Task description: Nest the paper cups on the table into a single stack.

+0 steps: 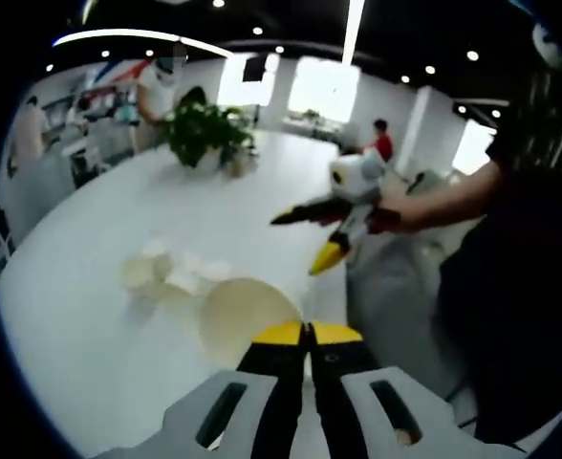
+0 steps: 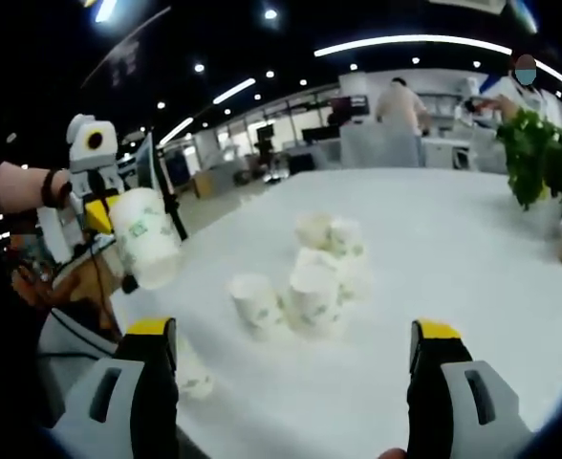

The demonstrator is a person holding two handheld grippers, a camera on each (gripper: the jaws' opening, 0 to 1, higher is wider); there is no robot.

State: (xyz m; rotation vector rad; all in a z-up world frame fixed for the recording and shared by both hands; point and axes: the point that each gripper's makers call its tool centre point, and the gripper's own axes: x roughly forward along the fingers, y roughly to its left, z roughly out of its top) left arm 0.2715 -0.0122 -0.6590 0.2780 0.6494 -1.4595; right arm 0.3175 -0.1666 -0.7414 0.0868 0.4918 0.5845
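The left gripper (image 2: 104,212) pinched one cup (image 2: 147,237), lifted clear of the table (image 2: 453,249). The right gripper (image 2: 295,368) stood spread before the loose cups (image 2: 305,277). Nesting would go best with the held cup lowered squarely, mouth-aligned, into an upright one.

A cluster of white paper cups (image 2: 310,273) with faint green print stands mid-frame on the white table (image 2: 472,249) — some upright, some tipped, too blurred to count. One more printed cup (image 2: 147,237) hangs tilted at left, off the table — pinched at its rim.
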